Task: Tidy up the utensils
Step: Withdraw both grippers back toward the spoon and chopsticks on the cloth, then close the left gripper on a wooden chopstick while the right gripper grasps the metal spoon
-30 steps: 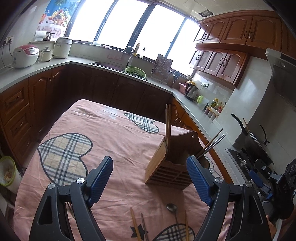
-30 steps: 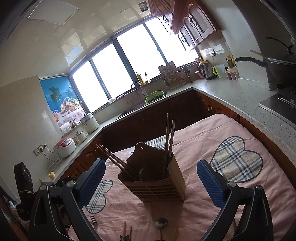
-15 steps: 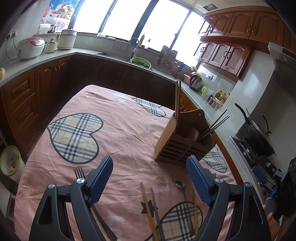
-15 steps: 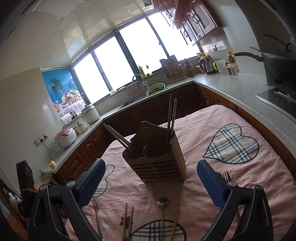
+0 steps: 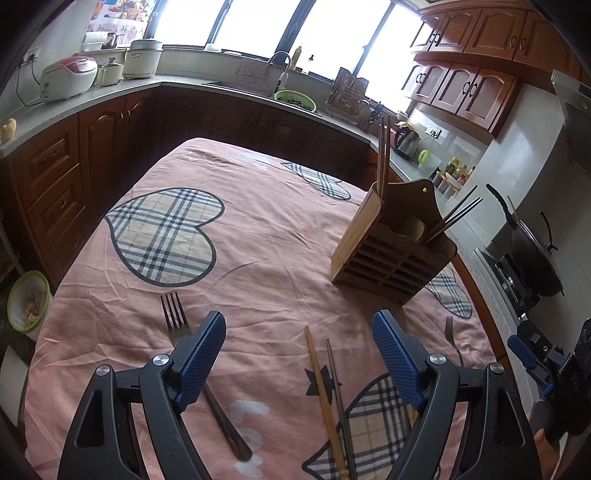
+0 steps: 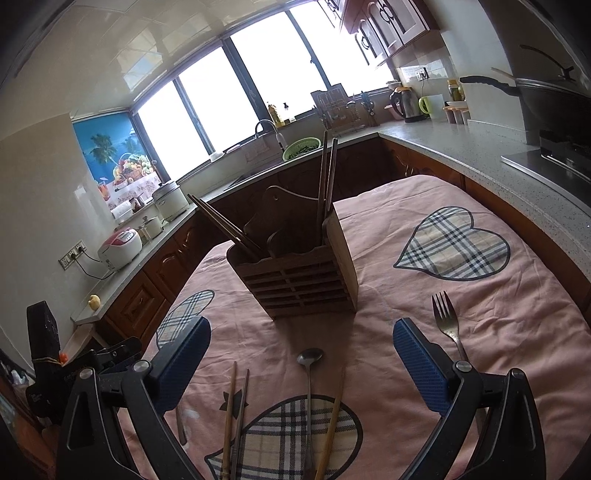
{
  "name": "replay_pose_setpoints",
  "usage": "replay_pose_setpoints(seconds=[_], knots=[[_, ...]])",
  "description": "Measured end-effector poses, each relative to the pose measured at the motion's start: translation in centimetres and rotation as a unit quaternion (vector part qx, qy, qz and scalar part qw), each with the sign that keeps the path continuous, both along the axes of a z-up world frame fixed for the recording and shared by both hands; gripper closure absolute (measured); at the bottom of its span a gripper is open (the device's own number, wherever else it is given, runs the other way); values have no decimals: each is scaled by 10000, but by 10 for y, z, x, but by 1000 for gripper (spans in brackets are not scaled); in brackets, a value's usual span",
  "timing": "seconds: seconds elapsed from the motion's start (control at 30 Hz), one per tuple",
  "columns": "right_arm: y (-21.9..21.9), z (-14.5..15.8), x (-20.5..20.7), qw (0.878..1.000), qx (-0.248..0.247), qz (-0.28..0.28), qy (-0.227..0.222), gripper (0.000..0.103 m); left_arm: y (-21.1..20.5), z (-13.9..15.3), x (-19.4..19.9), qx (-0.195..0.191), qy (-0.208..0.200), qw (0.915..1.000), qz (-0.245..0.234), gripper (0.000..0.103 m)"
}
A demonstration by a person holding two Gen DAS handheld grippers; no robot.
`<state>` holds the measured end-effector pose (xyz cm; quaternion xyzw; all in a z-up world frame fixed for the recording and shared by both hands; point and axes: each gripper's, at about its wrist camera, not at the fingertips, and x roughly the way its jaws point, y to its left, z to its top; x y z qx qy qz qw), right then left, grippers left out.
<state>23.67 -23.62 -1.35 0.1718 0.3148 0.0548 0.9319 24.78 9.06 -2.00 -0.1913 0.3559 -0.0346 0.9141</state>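
Both hand-held grippers are spread and empty: the left hand-held gripper (image 5: 298, 334) has a fork (image 5: 173, 314) at its left finger and chopsticks (image 5: 325, 391) between; the right hand-held gripper (image 6: 298, 341) frames a spoon (image 6: 309, 363), holder (image 6: 295, 269) beyond.

Home kitchen: wooden cabinets (image 5: 476, 33), sink faucet (image 5: 280, 62), rice cooker (image 5: 66, 77).

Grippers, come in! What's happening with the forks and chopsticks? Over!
Left gripper open, empty. Right gripper open, empty. Spoon, forks, loose chopsticks lie on cloth; holder upright. Nothing blocking.
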Motion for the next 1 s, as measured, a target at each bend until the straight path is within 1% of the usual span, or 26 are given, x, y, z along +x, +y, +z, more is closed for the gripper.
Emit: replay_pose_setpoints(seconds=[0.47,0.77,0.83,0.9,0.93,1.0], knots=[[6,-23,11,9992,-33,115,369,3,-9,-19,20,150,437,9989,-62,22],[25,-43,23,9964,-262,452,665,4,-20,-34,38,319,708,9968,-184,23],[30,-48,26,9954,-319,519,741,8,-22,-38,42,342,768,9962,-217,23],[33,-53,29,9942,-335,580,841,18,-24,-41,46,371,816,9957,-250,23],[34,-56,31,9937,-327,600,891,21,-26,-43,48,401,842,9953,-265,24],[35,-62,35,9924,-351,618,1003,31,-28,-46,53,450,881,9946,-297,25]])
